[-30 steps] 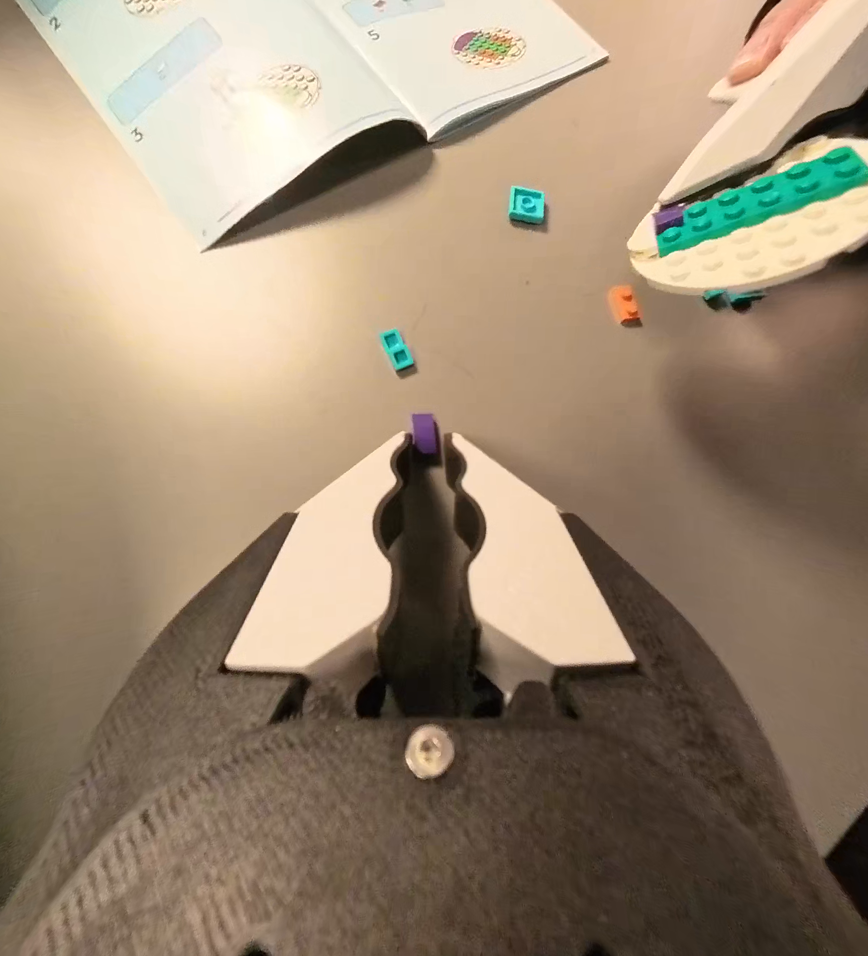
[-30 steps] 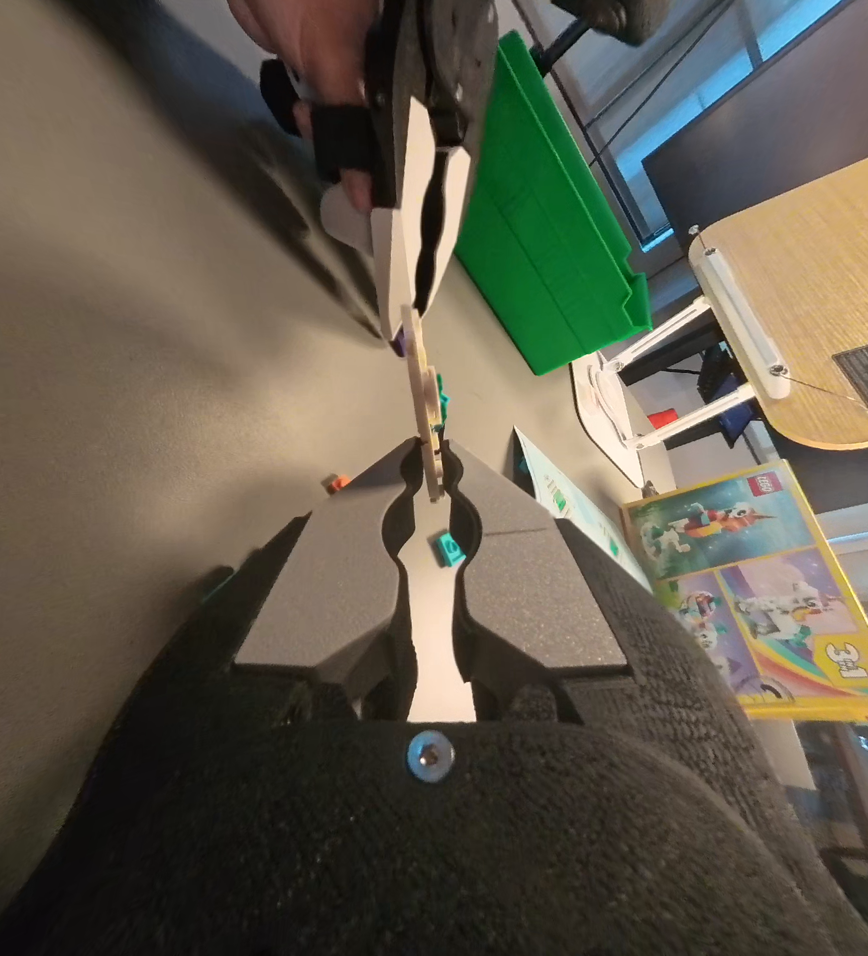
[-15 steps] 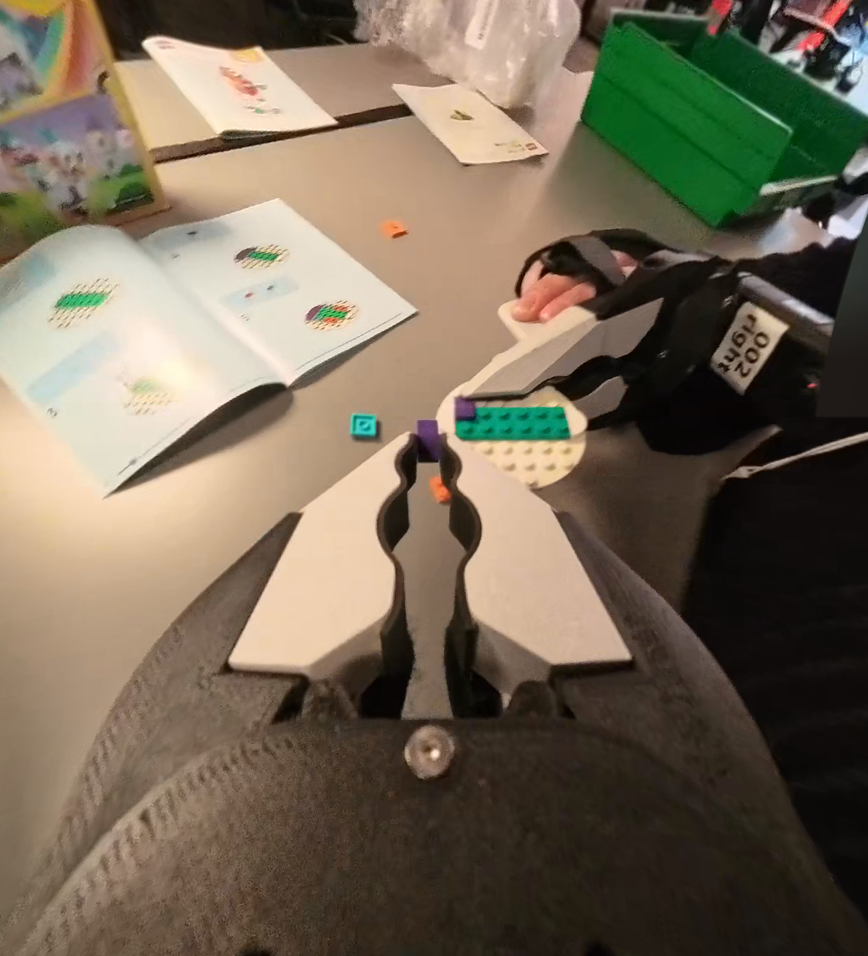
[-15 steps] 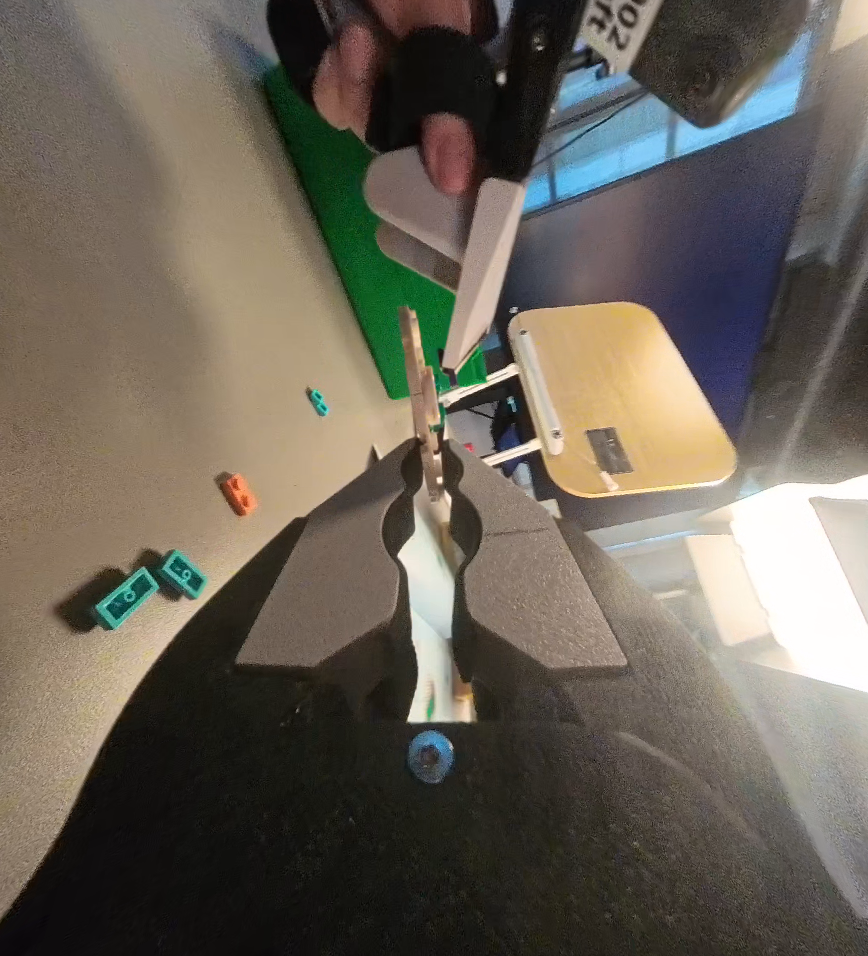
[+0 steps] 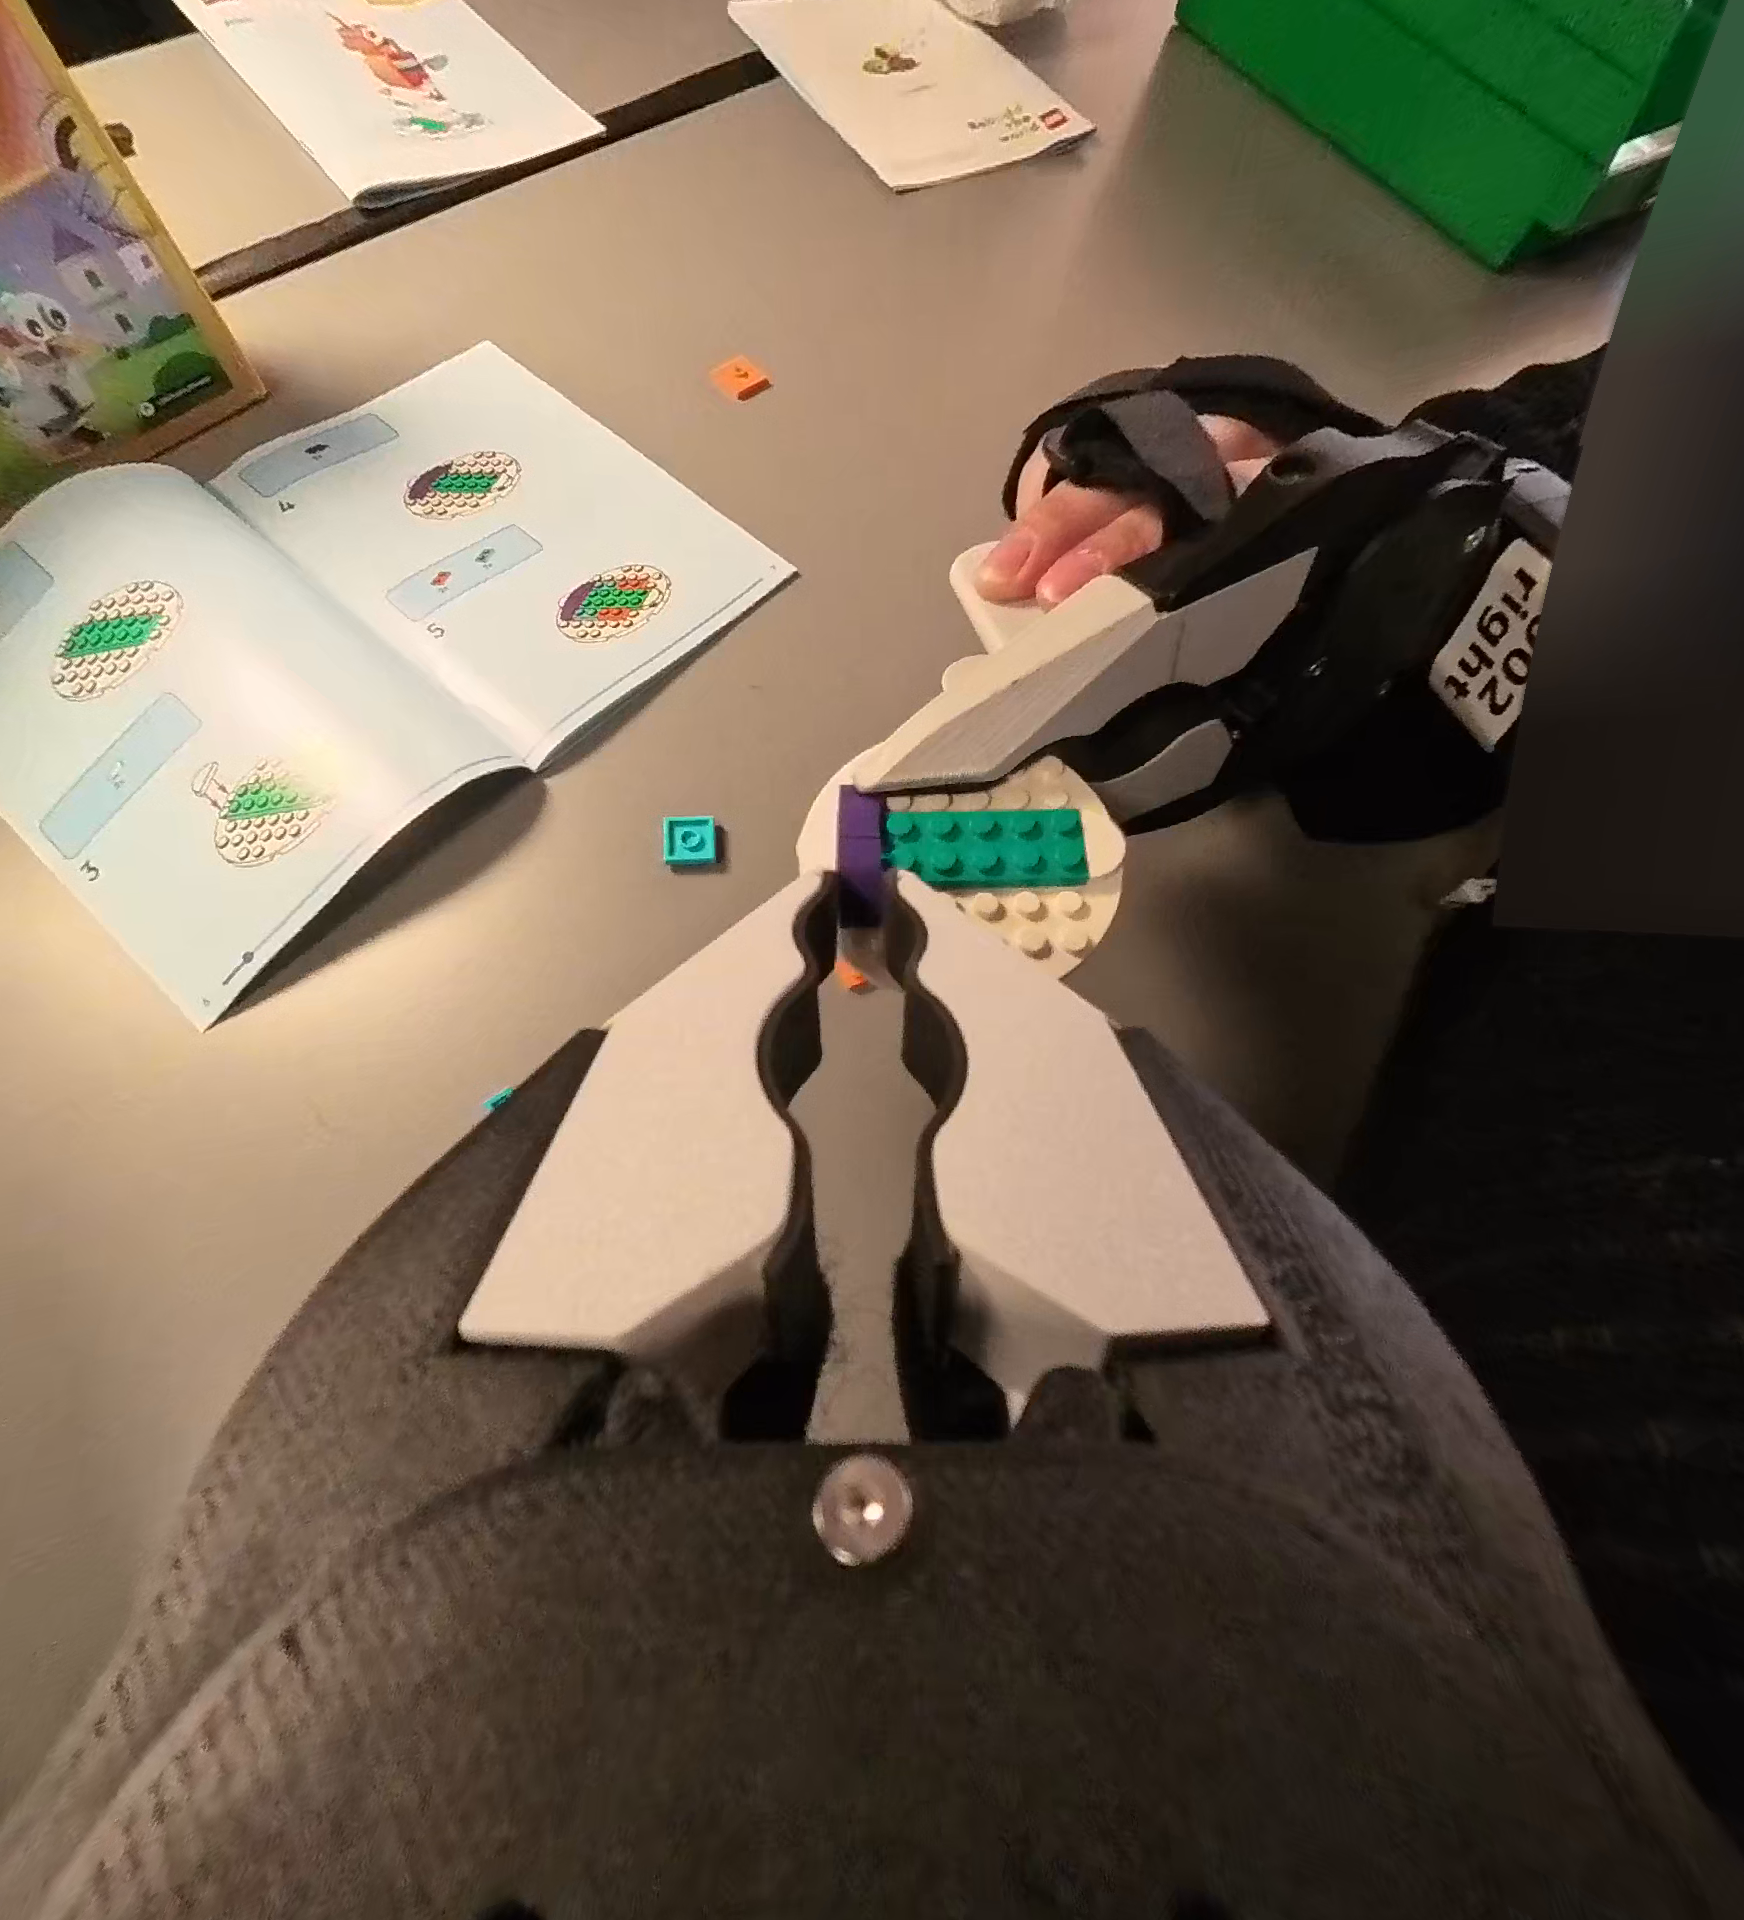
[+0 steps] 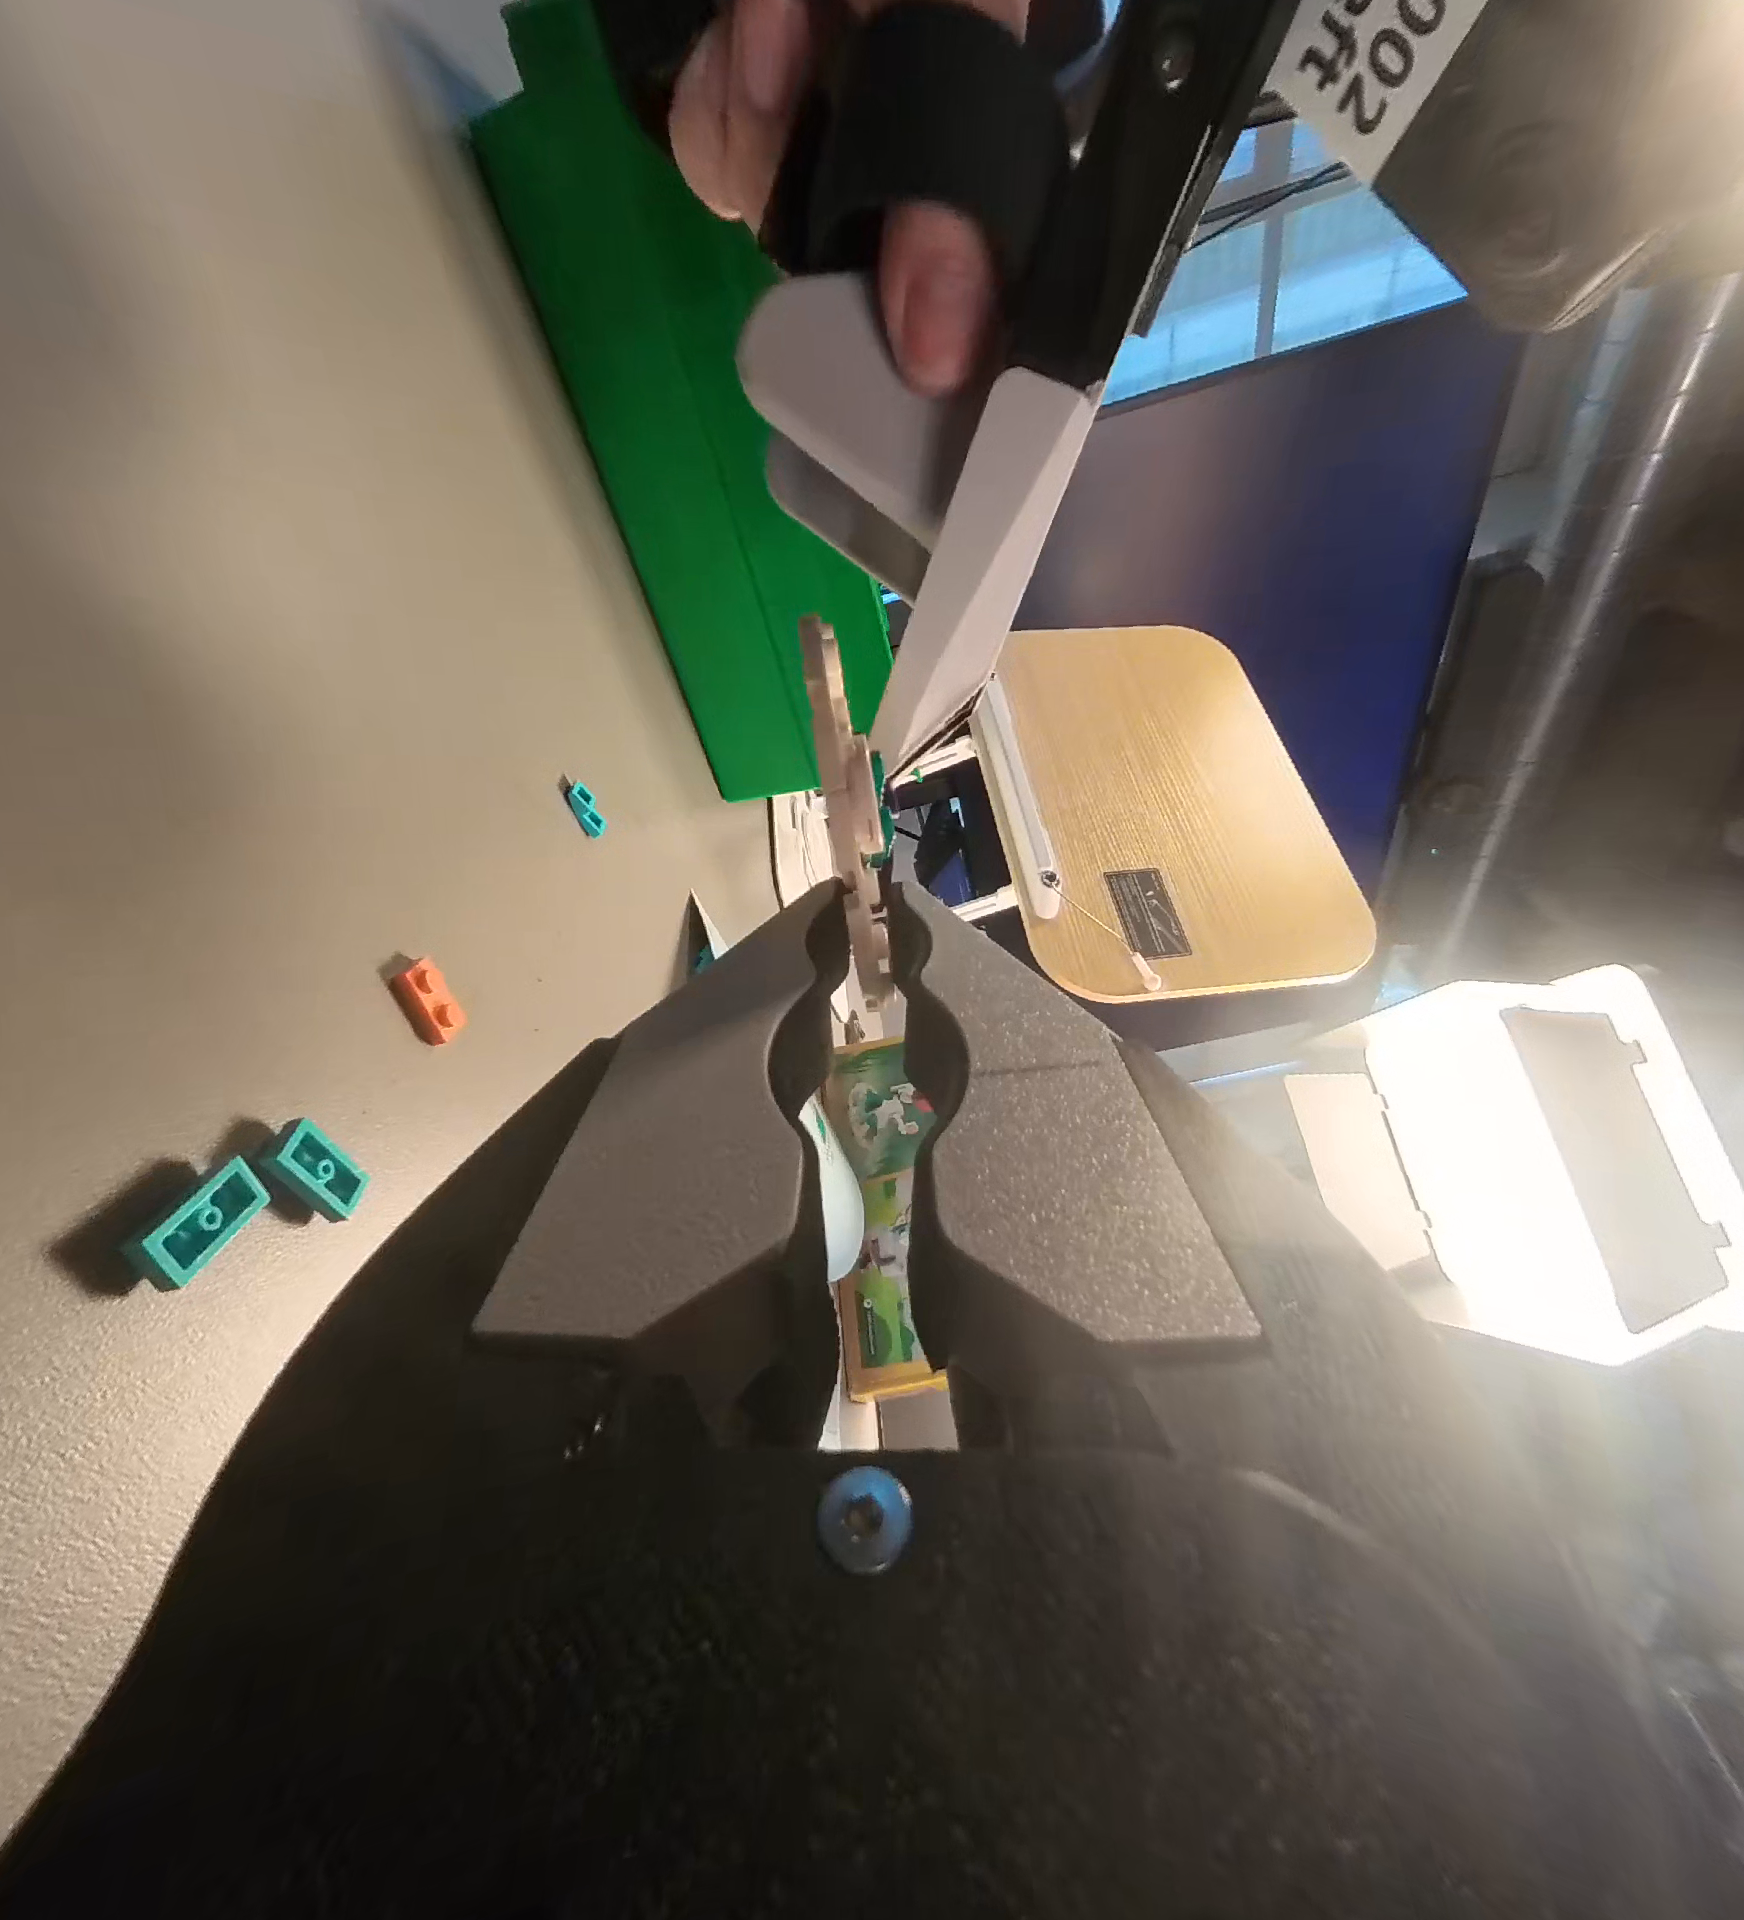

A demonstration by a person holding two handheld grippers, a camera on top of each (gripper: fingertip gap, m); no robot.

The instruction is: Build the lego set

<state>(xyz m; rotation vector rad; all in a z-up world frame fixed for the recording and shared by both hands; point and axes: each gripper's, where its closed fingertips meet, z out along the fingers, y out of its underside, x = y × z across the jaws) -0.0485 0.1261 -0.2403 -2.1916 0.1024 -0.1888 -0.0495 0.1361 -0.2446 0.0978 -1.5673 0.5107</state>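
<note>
My left gripper (image 5: 860,902) is shut on a small purple brick (image 5: 862,883). It holds the brick against the left edge of a round cream studded plate (image 5: 1050,920). A long teal plate (image 5: 987,847) sits on the round plate, with a purple piece (image 5: 855,816) at its left end. The held brick and that piece run together in this view. My right gripper (image 6: 863,906) is shut on the round plate (image 6: 847,790), seen edge-on. Its upper finger (image 5: 1034,696) lies over the plate's far side. The left gripper's finger (image 6: 993,561) comes down onto the plate.
An open instruction booklet (image 5: 328,665) lies at the left, a set box (image 5: 37,291) behind it, and a green bin (image 5: 1419,114) at the far right. Loose pieces lie on the table: a teal tile (image 5: 691,840), an orange tile (image 5: 740,376), two teal bricks (image 6: 198,1221) and an orange brick (image 6: 428,997). The tips of both grippers are at nearly the same place. The teal tile (image 5: 691,840) is about 10 cm from my right fingertips.
My left gripper has carried the purple brick from low over the table to the round plate's edge. My right gripper has kept its hold on the plate and turned it.
</note>
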